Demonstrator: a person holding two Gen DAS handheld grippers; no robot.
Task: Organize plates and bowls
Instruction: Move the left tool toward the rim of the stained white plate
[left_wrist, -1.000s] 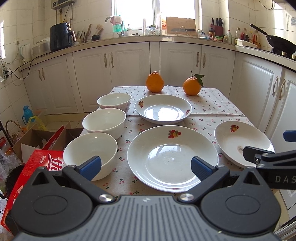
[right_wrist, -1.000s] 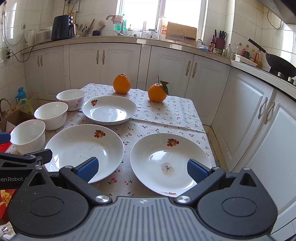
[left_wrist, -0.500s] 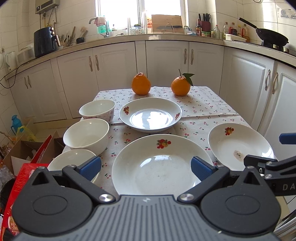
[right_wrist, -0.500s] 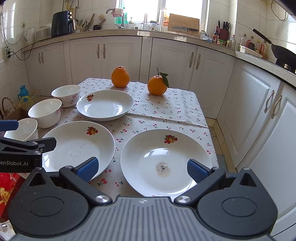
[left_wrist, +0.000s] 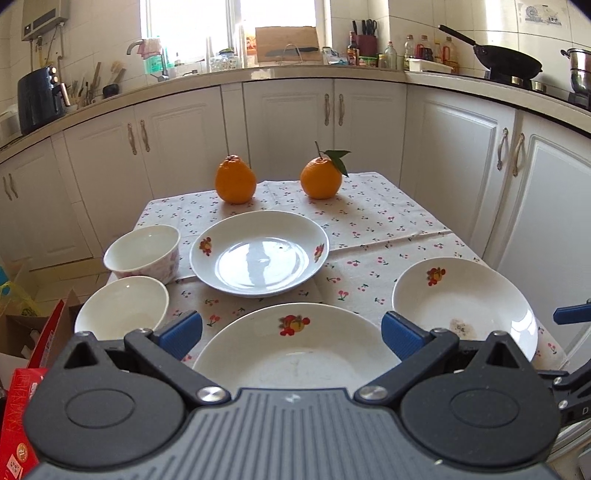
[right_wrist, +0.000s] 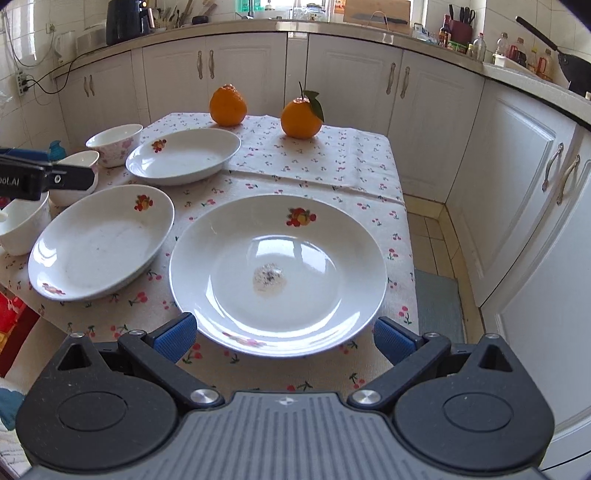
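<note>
Both the left gripper (left_wrist: 291, 332) and the right gripper (right_wrist: 282, 334) have jaws spread wide, holding nothing. The right gripper faces the stained plate (right_wrist: 277, 271) at the desk (right_wrist: 362, 155) near-right corner. Recommended: slide one jaw under the raised near rim, close, lift level. The neighbouring plate (right_wrist: 101, 242) lies just beside; open room lies rightward, past the desk edge.

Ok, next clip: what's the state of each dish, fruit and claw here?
Left claw: open, empty.
Right claw: open, empty.
Near right plate: upright, residue spot in centre.
Near left plate: upright, unstacked.
Far plate: upright, empty.
Three bowls: upright, unstacked.
Two oranges: whole, on tablecloth.
</note>
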